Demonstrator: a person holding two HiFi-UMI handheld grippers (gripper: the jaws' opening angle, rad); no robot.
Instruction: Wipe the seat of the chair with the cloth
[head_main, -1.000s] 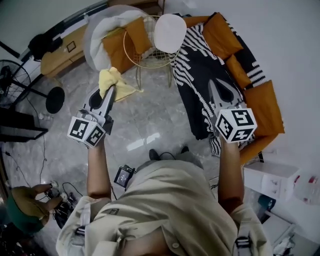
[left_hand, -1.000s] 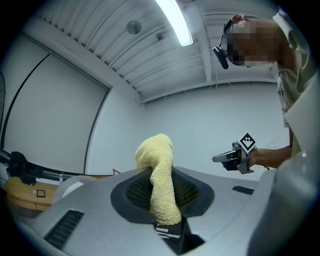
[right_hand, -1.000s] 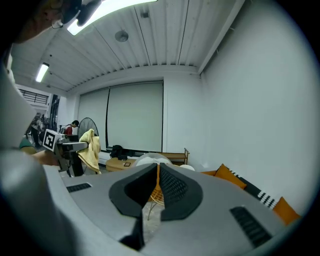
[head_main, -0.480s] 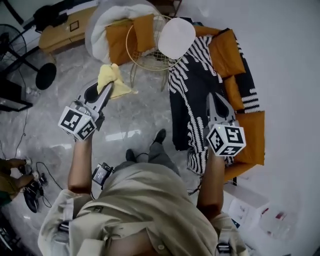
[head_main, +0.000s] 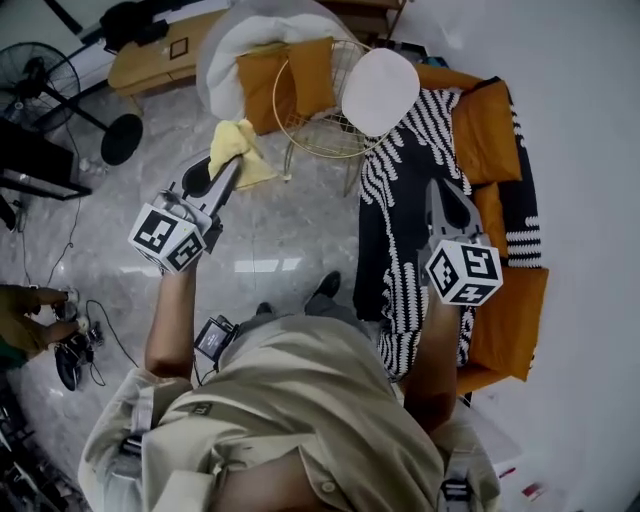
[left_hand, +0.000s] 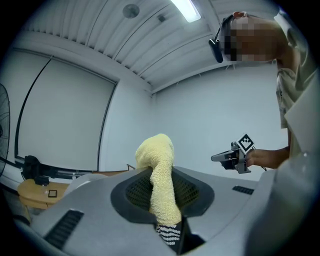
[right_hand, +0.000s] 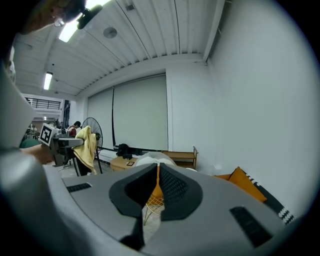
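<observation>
A gold wire chair (head_main: 318, 120) with a round white seat pad (head_main: 380, 78) stands on the marble floor at the top middle of the head view. My left gripper (head_main: 228, 172) is shut on a yellow terry cloth (head_main: 238, 150), held in the air just left of the chair's wire frame. In the left gripper view the cloth (left_hand: 159, 165) stands up out of the closed jaws (left_hand: 167, 215). My right gripper (head_main: 438, 188) hovers over the striped throw, right of the chair. Its jaws (right_hand: 157, 172) are shut with nothing between them.
A sofa with orange cushions (head_main: 487, 130) and a black-and-white striped throw (head_main: 405, 190) runs along the right. A white armchair with orange cushions (head_main: 275, 60), a wooden bench (head_main: 150, 62) and a standing fan (head_main: 55, 90) stand behind. Another person's hand (head_main: 25, 320) and cables are at lower left.
The person has stepped and the view has shifted, so the chair now sits further right. The left gripper still holds the cloth beside the chair. The right gripper stays shut over the throw.
</observation>
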